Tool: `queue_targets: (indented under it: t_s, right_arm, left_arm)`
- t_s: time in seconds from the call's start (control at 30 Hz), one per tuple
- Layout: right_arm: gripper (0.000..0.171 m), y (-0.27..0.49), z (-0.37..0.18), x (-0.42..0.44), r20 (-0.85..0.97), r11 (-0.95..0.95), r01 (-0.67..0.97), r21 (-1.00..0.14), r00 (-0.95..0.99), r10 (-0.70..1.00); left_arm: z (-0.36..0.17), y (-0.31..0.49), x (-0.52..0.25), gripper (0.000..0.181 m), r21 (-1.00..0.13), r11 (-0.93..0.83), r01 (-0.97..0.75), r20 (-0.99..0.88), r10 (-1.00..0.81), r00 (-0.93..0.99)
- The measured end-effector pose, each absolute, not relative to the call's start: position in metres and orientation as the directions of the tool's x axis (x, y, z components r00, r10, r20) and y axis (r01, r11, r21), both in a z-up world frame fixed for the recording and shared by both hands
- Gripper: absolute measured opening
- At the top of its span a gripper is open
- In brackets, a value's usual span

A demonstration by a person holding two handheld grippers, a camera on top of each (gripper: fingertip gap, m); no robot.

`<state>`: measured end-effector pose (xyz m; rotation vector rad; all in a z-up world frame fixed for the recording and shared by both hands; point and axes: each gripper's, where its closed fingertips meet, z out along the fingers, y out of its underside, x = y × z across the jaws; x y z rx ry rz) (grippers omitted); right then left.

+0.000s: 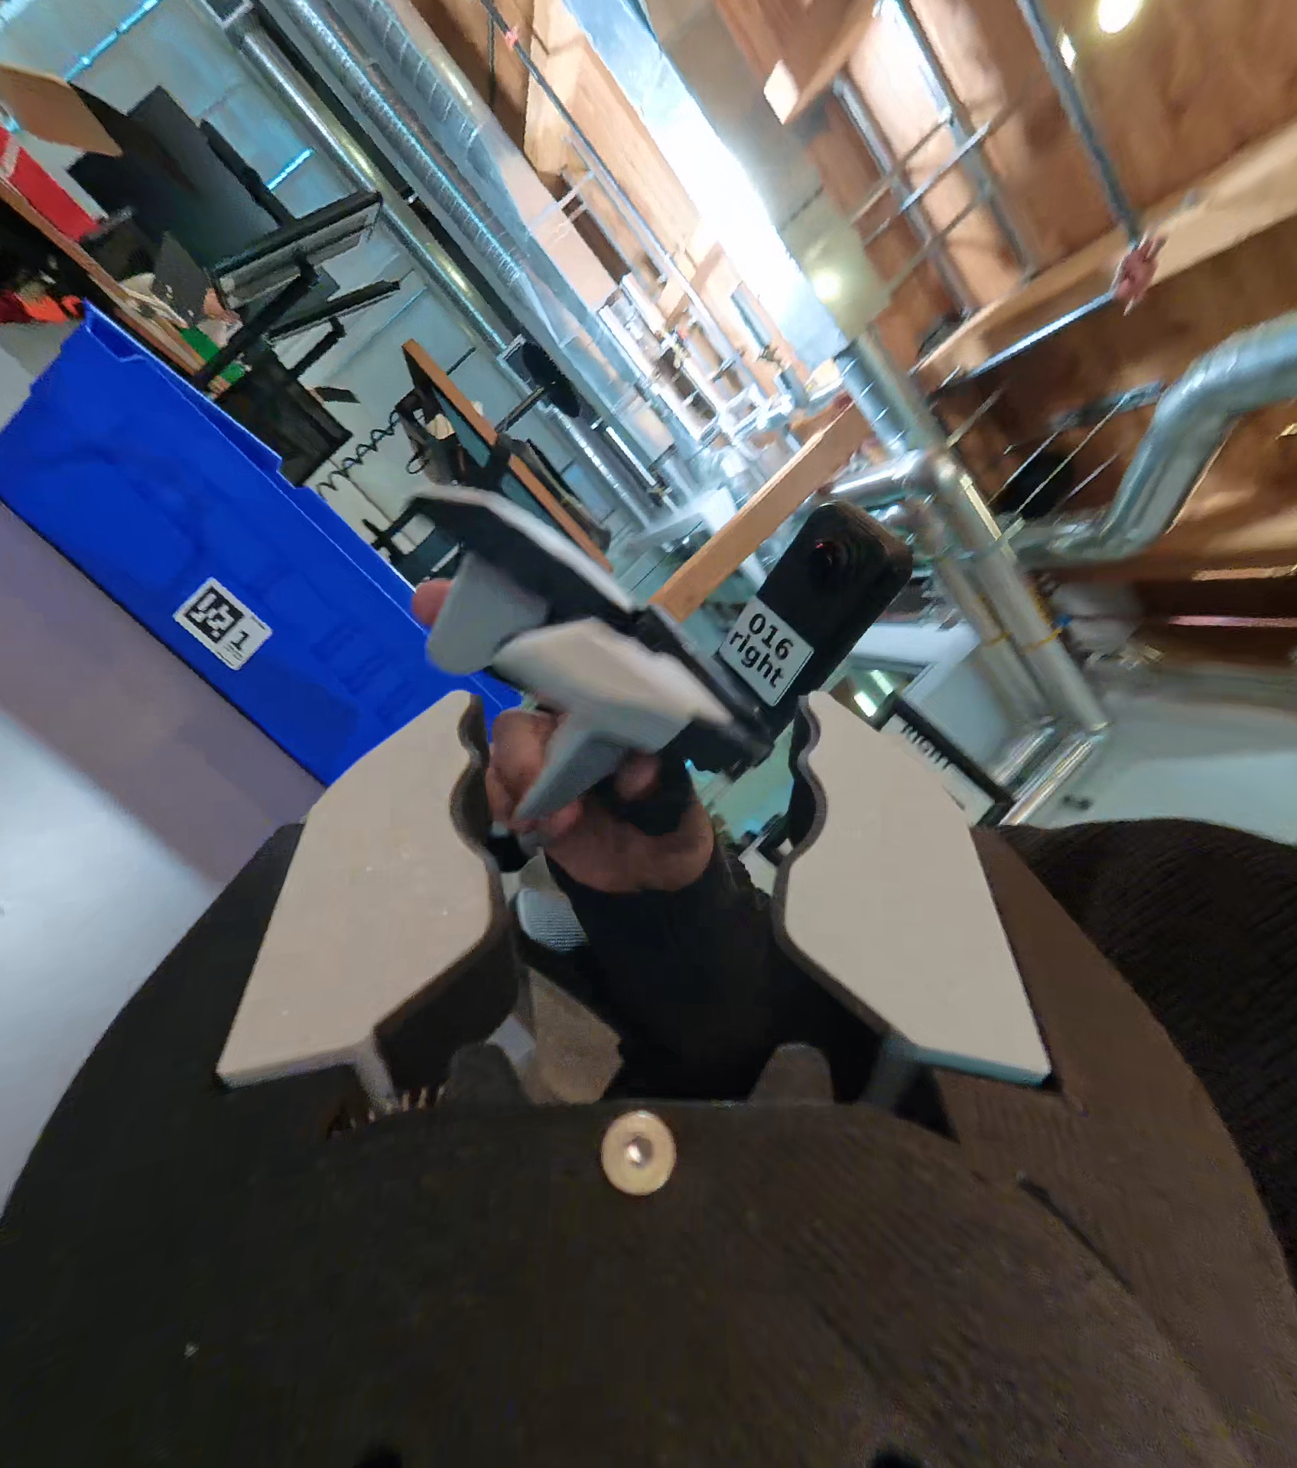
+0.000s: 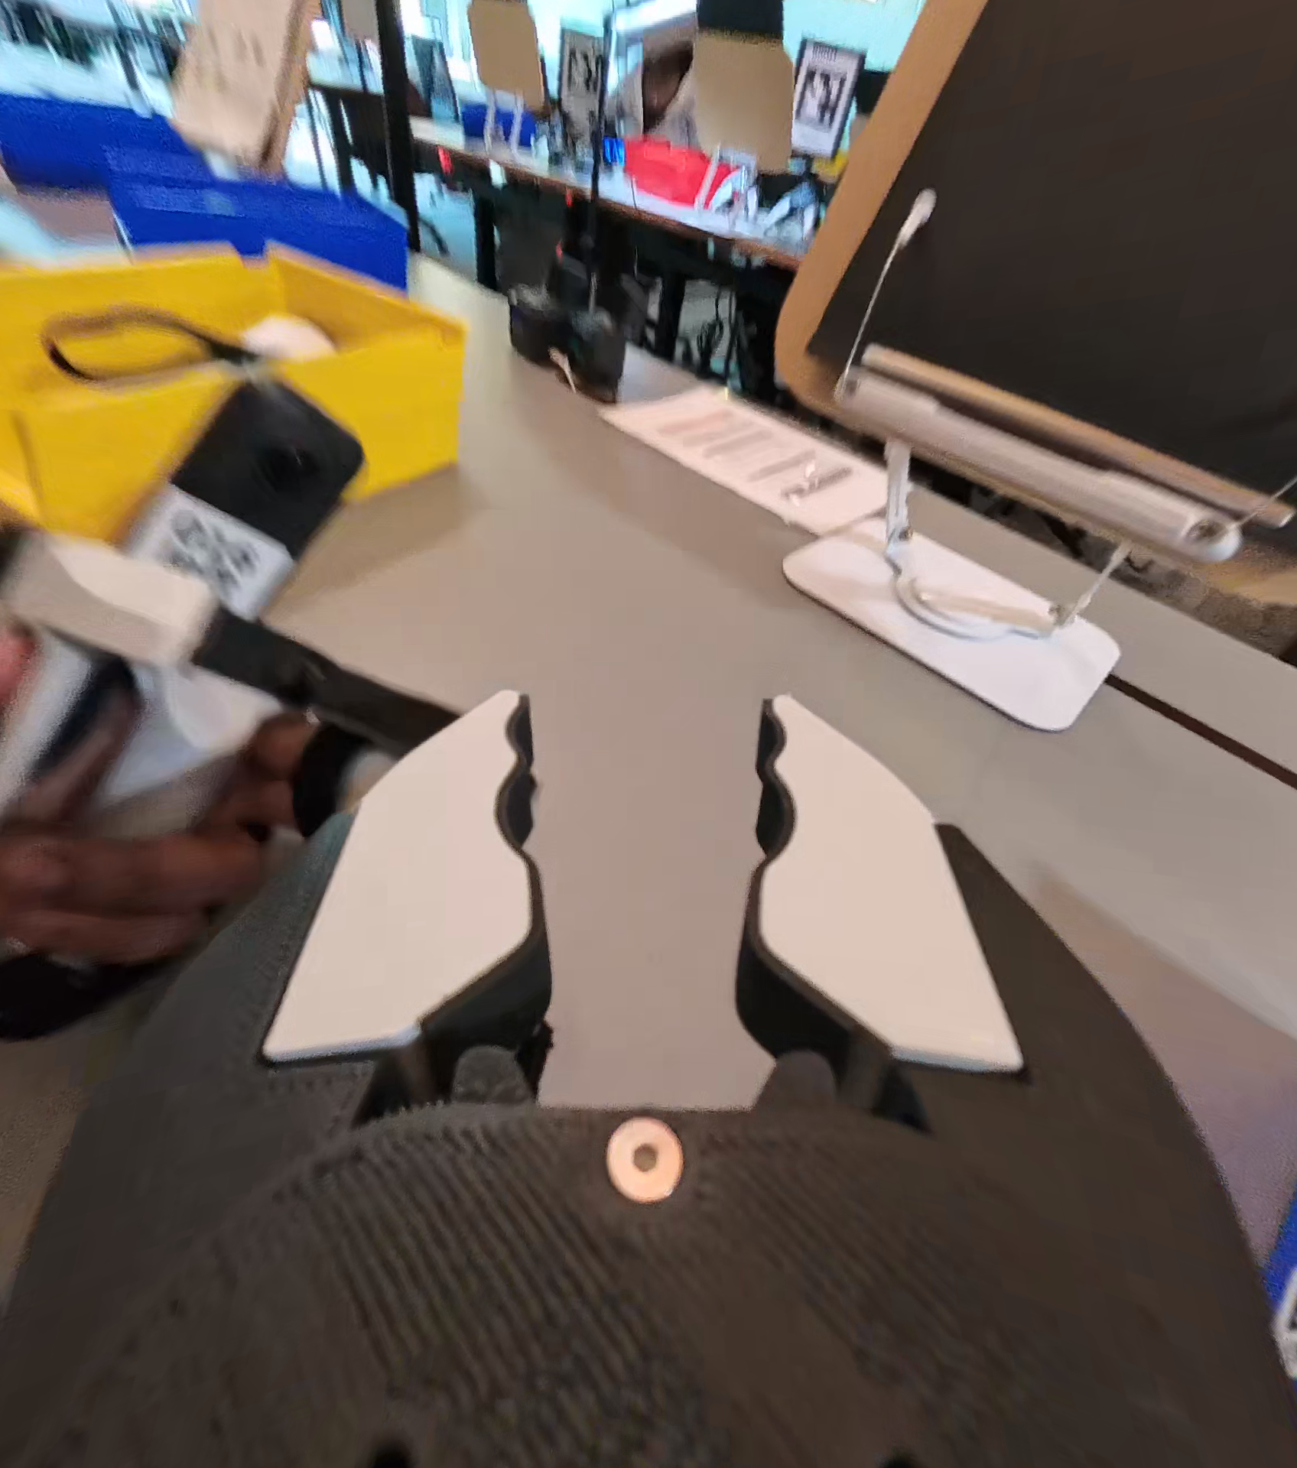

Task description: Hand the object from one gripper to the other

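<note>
Yellow bin [image 2: 407,397] (black cord [image 2: 129,338], white item [image 2: 288,338]), blue bin [image 1: 176,548]

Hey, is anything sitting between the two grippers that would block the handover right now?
Nothing visible does. The left gripper points straight at the right gripper, with only air between them. Both are open, and neither visibly holds an object, so what gets handed over isn't clear.

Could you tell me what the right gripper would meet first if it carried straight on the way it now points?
Most likely the bare grey tabletop. The right gripper is open and empty, angled down over it, with nothing between the jaws. The white stand base lies off to the right of that line; depth is hard to judge.
</note>
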<state>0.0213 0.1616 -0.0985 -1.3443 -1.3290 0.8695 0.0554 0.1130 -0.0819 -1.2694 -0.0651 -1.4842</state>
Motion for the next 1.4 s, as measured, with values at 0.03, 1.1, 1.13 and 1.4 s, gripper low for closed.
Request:
queue_targets:
  t_s: [0.03, 1.1, 1.13, 1.4]
  right_arm:
    - [0.053, 0.163, -0.113, 0.018, 0.181, 0.137, 0.279, -0.950, 0.139, 0.974]
    - [0.053, 0.141, -0.156, -0.042, -0.101, -0.064, 0.293, -0.954, -0.113, 0.988]
    - [0.053, 0.141, -0.157, -0.041, -0.111, -0.074, 0.296, -0.952, -0.110, 0.988]
    - [0.053, 0.145, -0.156, -0.026, -0.111, -0.087, 0.291, -0.953, -0.069, 0.991]
  left_arm:
    - [-0.086, 0.115, 0.056, 0.084, -0.587, -0.374, 0.718, 0.714, -0.657, 0.242]
    - [-0.089, -0.125, -0.318, 0.011, -0.797, -0.503, 0.334, 0.038, 0.510, 0.859]
    - [-0.107, -0.129, -0.321, 0.003, -0.731, -0.571, 0.373, 0.027, 0.523, 0.852]
    - [-0.212, -0.162, -0.317, 0.034, -0.204, -0.782, 0.590, -0.030, 0.607, 0.794]
